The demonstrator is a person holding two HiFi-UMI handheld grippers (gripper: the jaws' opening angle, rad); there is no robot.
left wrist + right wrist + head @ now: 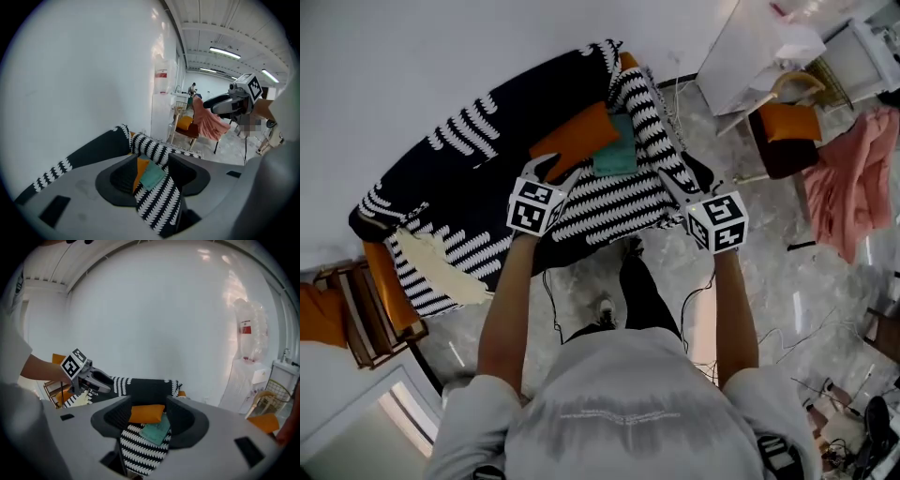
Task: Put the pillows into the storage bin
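**A:** Head view. The sofa (469, 178) is the biggest thing, draped in a black-and-white throw. The orange pillow (575, 138) lies on the seat against the backrest. The smaller teal pillow (617, 150) touches its right end. No view shows a storage bin.

**B:** Tongs?

**A:** The left gripper (555, 171) and right gripper (673, 187) both hover over the seat's front part. Both have their jaws spread wide with nothing between them. Each gripper view frames the two pillows through its gap, some way off.

**B:** So the first pick isn't made yet, by my reading. How to do it well?

**A:** Probably take the orange one first, with the left tong, which is nearer to it. Come in low and bite deep on an edge or corner, since soft filling likely slips from a shallow pinch. Keep the jaws off the throw, or the cloth may lift too. Locate the bin before carrying anything.
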